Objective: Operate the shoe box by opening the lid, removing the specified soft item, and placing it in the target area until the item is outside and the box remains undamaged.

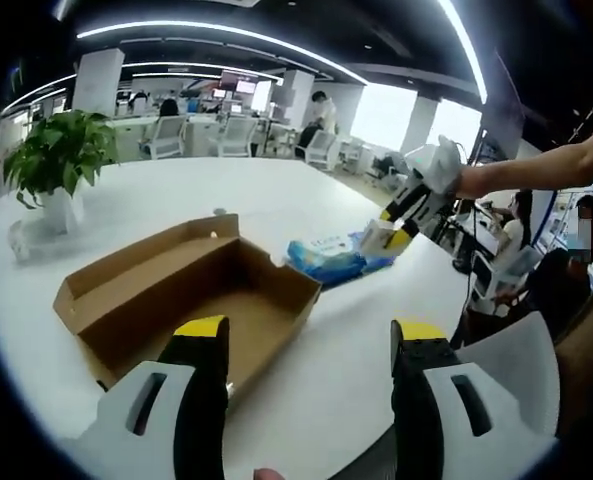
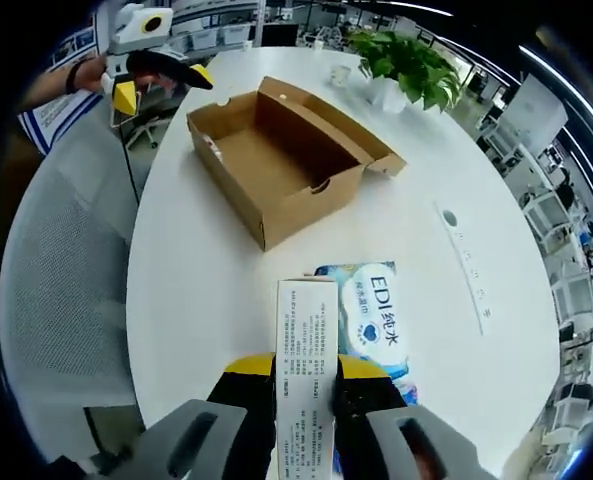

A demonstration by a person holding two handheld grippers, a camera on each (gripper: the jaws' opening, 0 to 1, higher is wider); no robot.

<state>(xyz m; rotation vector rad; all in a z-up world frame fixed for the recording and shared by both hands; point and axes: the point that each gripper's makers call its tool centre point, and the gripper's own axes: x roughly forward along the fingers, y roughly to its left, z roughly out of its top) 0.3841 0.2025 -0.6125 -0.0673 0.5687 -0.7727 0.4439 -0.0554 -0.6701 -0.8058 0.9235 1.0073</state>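
Note:
An open brown cardboard shoe box (image 1: 201, 295) (image 2: 281, 160) lies on the white table, lid folded back, its inside looking bare. Beside it lies a blue pack of wet wipes (image 1: 326, 260) (image 2: 371, 320). My right gripper (image 2: 306, 368) (image 1: 396, 230) is shut on a white printed slip (image 2: 306, 350) (image 1: 376, 238) held just over the pack; I cannot tell whether the slip is joined to the pack. My left gripper (image 1: 311, 340) (image 2: 161, 85) hovers open at the box's near side, nothing between its fingers.
A potted plant (image 1: 61, 150) (image 2: 406, 65) stands at the table's far side past the box. A grey mesh chair (image 2: 66, 280) sits at the table edge near the left gripper. People sit to the right (image 1: 566, 270). The white table (image 1: 306, 200) has bare room around the box.

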